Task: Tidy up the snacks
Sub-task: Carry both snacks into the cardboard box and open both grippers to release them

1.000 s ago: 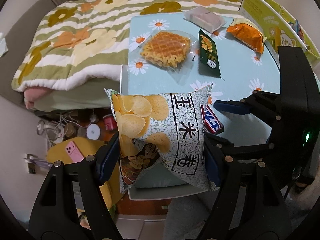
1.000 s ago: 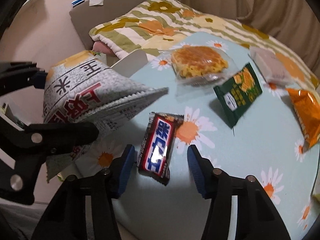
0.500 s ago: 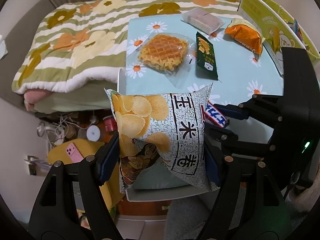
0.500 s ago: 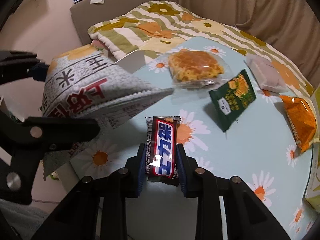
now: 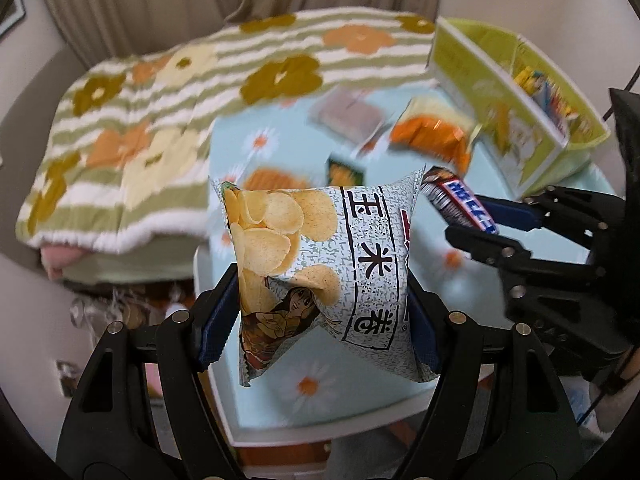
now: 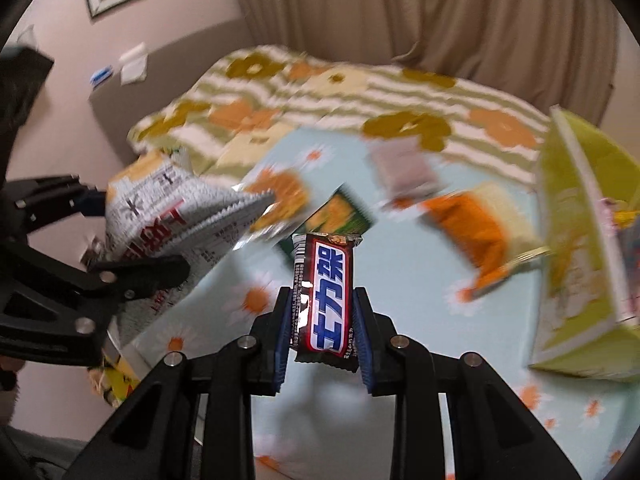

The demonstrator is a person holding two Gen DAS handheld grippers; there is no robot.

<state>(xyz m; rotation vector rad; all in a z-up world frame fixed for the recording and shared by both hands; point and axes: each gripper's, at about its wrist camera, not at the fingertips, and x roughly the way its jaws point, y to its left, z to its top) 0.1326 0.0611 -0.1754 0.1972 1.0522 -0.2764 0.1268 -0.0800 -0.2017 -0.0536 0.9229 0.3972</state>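
Blurring smears most of the background in both views, so the snacks on the table (image 5: 400, 392) read as little more than colour patches: an orange packet (image 5: 434, 136), a pale grey pouch (image 5: 346, 114), a dark green packet (image 6: 340, 214) and a golden waffle-like disc (image 6: 282, 192) in clear wrap. Print on them cannot be read. The chip bag hides part of the waffle and the green packet in the left wrist view, and the frame's right edge cuts off the yellow-green box (image 6: 576, 240) in the right wrist view; its contents show only as bright scraps.

The left gripper (image 5: 320, 312) is clamped on the chip bag (image 5: 320, 276), a puffy, crinkled foil pillow with speckled grey print, pictured crisps and serrated end seams, held at the centre of its own view, above the table's near edge. Its blue pads dent the bag's sides.

The right gripper (image 6: 323, 320) is clenched on the chocolate bar (image 6: 326, 300), a slim, glossy brown wrapper with a red-edged blue-and-white label, standing upright at the centre of its view, lifted clear of the tablecloth. The bar's lower end sits between the pads.

The tablecloth is smooth pale blue with daisies; behind it lies a fluffy striped blanket (image 5: 160, 120) with flowers, then pleated beige curtains (image 6: 440, 20).
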